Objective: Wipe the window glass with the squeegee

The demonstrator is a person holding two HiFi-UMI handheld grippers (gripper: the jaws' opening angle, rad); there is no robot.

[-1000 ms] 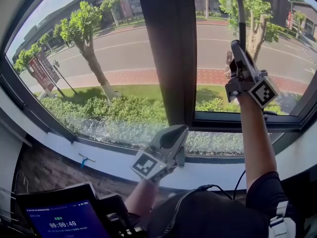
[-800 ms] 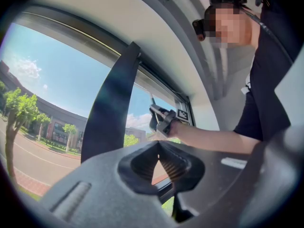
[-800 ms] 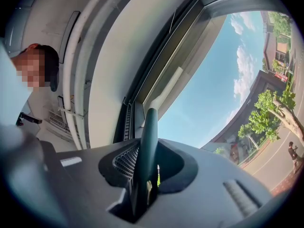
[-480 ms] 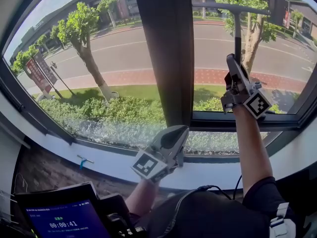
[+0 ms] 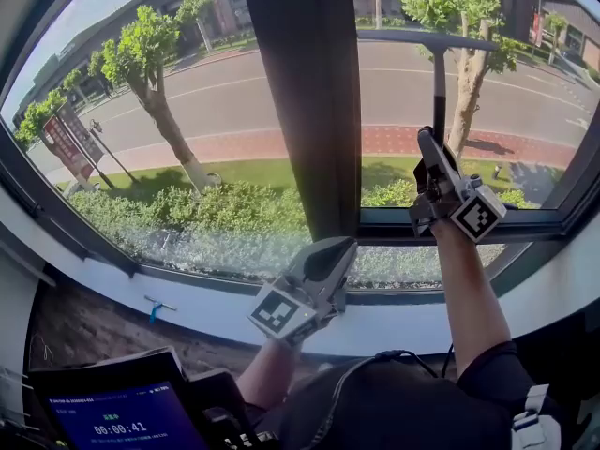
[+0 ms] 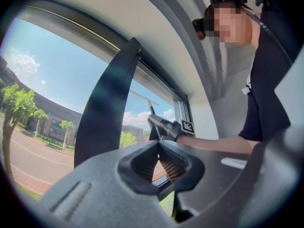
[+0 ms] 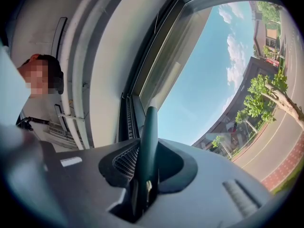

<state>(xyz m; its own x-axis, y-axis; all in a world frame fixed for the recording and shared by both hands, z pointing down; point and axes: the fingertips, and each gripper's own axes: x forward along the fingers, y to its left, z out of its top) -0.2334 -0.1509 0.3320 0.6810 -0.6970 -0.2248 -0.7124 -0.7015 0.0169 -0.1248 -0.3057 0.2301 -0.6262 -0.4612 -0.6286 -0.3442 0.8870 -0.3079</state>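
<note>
Far left of the left gripper (image 5: 336, 251) and below it, a screen (image 5: 122, 418) runs a timer, one second on from the earliest frame. The left gripper hangs just above the white sill (image 5: 187, 309), before the left pane. In its own view the jaws are together with nothing between them. It has kept its place through all three frames, so it has no part in this stroke. To its right stands the dark window post (image 5: 309, 111). Right of the post, the right gripper (image 5: 427, 143) is raised before the right pane of the window glass (image 5: 534, 92). Its jaws are clamped on the dark handle of the squeegee (image 5: 439, 87), which runs straight up from them to a blade lying crosswise on the pane above the gripper. The change: blade and gripper have come down the pane step by step. A second ago the blade sat near the picture's top edge; now it crosses at the level of the road outside, and the gripper's marker cube is down by the lower frame rail. We judge this a downward wiping stroke, well along, with little travel left below the gripper. Whether the blade truly presses the glass we cannot tell.
</note>
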